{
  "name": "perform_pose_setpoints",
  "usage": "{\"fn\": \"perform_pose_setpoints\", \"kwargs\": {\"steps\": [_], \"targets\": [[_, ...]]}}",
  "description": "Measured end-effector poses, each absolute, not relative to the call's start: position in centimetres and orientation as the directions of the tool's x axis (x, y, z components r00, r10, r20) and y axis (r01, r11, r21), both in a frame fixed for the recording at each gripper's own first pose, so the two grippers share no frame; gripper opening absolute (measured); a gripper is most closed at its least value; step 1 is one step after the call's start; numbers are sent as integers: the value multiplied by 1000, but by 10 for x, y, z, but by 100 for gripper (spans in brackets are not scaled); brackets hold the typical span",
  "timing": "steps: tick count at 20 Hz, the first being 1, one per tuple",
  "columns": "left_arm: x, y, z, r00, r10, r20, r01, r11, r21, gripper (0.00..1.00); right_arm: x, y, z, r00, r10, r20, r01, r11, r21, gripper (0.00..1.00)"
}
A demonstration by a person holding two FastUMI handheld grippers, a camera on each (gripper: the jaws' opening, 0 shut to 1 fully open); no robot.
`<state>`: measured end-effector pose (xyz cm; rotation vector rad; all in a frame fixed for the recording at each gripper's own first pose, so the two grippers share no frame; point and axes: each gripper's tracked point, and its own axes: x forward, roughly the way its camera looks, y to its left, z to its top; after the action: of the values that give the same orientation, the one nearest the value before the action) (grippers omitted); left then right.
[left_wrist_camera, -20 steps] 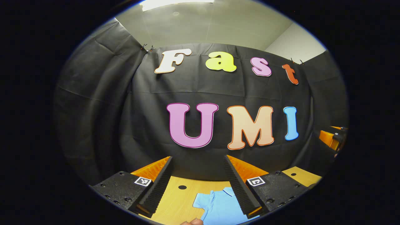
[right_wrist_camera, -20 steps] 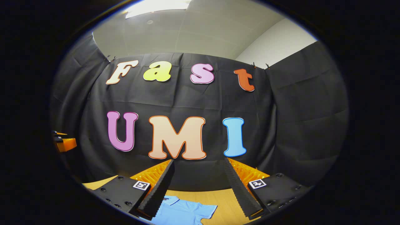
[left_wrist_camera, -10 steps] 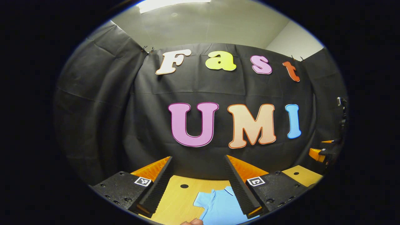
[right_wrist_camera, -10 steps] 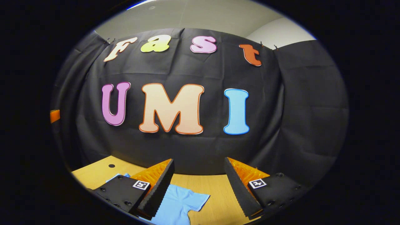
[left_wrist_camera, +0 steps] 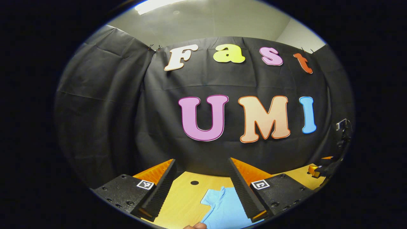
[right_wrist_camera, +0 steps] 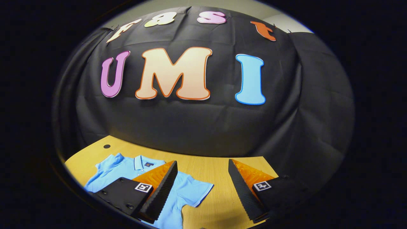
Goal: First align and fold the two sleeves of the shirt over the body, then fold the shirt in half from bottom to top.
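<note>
A light blue polo shirt [right_wrist_camera: 127, 167] lies flat on the wooden table [right_wrist_camera: 206, 167], collar toward the back wall, both short sleeves spread out. My right gripper [right_wrist_camera: 202, 190] hangs open above the shirt's right sleeve [right_wrist_camera: 194, 192], holding nothing. In the left gripper view the same shirt [left_wrist_camera: 222, 206] shows between the fingers, one sleeve [left_wrist_camera: 211, 198] pointing left. My left gripper [left_wrist_camera: 202, 190] is open above the table with nothing in it. The right gripper [left_wrist_camera: 318, 170] shows small at the far right edge of the left gripper view.
A black cloth wall closes the booth just behind the table. A small dark hole [left_wrist_camera: 194, 183] sits in the tabletop near the back edge, also seen as a hole [right_wrist_camera: 106, 146] left of the shirt. A fingertip [left_wrist_camera: 195, 225] shows at the bottom edge.
The right gripper has tipped downward and forward, so the whole upper shirt and more table came into its view. The left gripper tilted down and shifted only slightly. Both stayed open.
</note>
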<state>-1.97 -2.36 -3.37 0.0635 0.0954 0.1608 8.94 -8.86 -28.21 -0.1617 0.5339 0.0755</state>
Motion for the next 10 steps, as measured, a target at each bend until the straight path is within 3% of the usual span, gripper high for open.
{"fn": "perform_pose_setpoints", "kwargs": {"steps": [10], "targets": [[-15, -38, -62, 967, 200, -155, -191, 979, 69, 95, 90, -102, -397, 733, 29, -679, -168, 976, -140, 99]]}}
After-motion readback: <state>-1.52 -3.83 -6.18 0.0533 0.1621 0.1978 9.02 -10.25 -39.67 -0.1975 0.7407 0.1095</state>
